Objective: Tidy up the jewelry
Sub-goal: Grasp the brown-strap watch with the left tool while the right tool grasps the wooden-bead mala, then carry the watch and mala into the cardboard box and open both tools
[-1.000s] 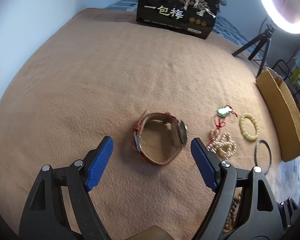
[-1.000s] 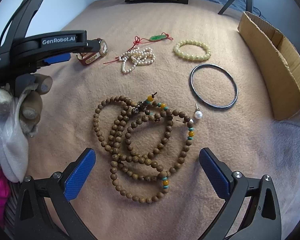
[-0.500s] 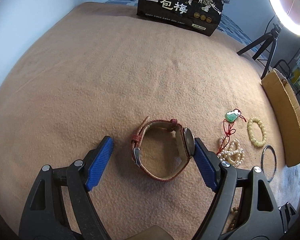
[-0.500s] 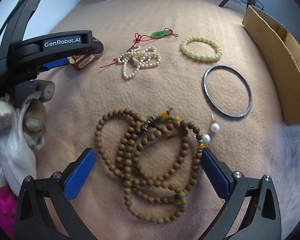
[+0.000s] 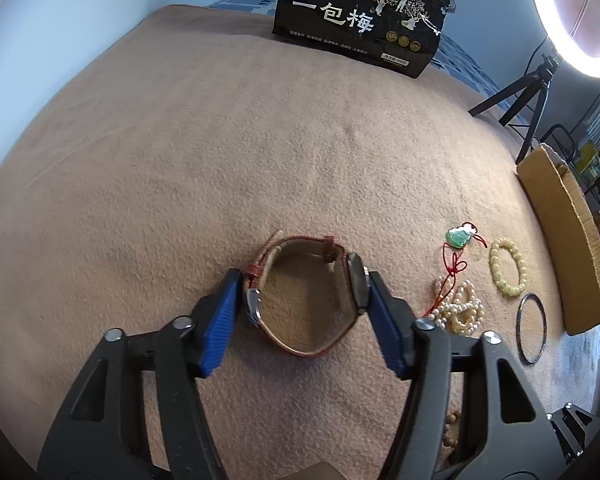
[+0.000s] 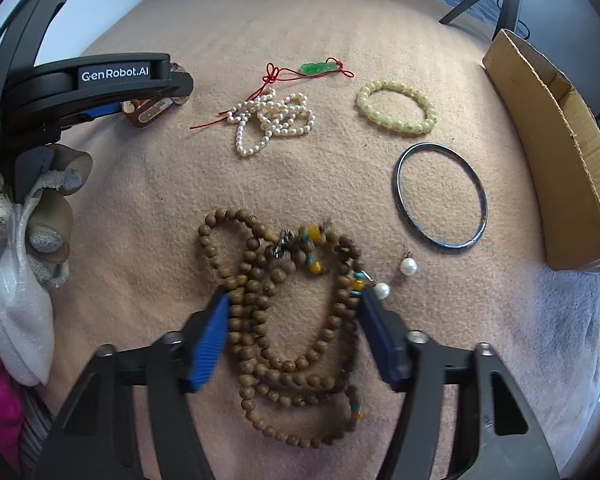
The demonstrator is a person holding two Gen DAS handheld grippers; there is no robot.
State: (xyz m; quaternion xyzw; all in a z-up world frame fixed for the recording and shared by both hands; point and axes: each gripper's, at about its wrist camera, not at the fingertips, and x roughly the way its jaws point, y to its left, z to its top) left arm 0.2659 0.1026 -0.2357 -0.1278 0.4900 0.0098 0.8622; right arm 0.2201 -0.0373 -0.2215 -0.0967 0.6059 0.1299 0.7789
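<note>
A red-strapped watch lies on the tan blanket. My left gripper has closed around it, and its blue pads touch the buckle side and the watch face. My right gripper has closed in on a heap of wooden prayer beads, its pads touching both sides of the heap. The left gripper also shows in the right wrist view, at the left over the watch.
A pearl string, a green pendant on red cord, a pale bead bracelet, a metal bangle and two pearl earrings lie on the blanket. A cardboard box stands at the right, a black box at the back.
Both grippers moved forward and down and narrowed. The left pads now touch the watch; the right pads now press the sides of the wooden beads.
</note>
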